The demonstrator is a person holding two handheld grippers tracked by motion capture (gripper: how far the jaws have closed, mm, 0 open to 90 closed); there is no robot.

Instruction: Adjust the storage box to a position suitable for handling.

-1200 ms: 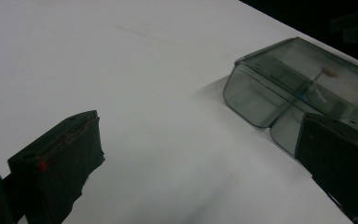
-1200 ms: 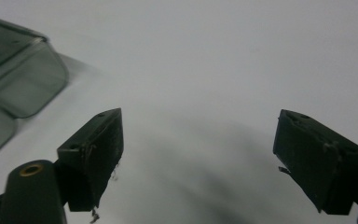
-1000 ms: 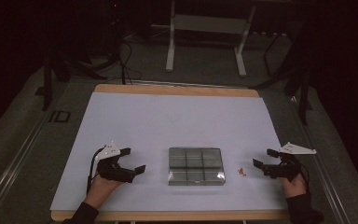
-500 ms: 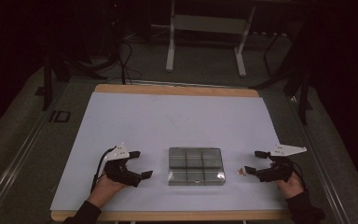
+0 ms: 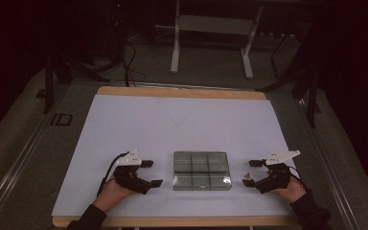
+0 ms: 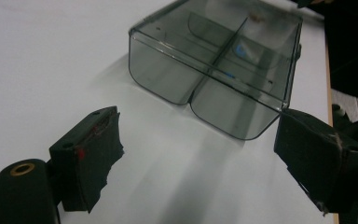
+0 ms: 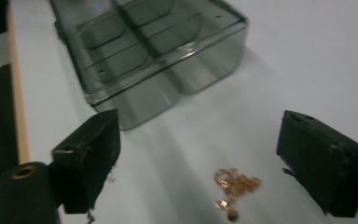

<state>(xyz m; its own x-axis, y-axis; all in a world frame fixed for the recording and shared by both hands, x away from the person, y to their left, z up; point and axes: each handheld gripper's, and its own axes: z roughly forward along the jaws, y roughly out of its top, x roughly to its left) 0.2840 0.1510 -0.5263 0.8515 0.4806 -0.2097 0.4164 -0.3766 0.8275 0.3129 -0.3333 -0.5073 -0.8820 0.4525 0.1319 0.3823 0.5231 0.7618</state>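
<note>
Plainly, the small gold chain (image 7: 235, 186) lay bunched on the white table (image 5: 182, 124), just right of the clear divided box (image 5: 201, 170) and directly between my right gripper (image 5: 252, 173)'s wide-open, empty jaws; my left gripper (image 5: 152, 173), likewise open and empty, faced the box's far side.

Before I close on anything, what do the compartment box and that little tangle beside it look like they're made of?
The compartment box looks like smoky, glossy clear plastic: its inner dividers and the white table show through its walls. The tangle looks like fine metal chain with a gold or copper sheen, probably jewellery; it is blurred, so that is a guess. It lies between the open jaws of the right hand-held gripper.
</note>
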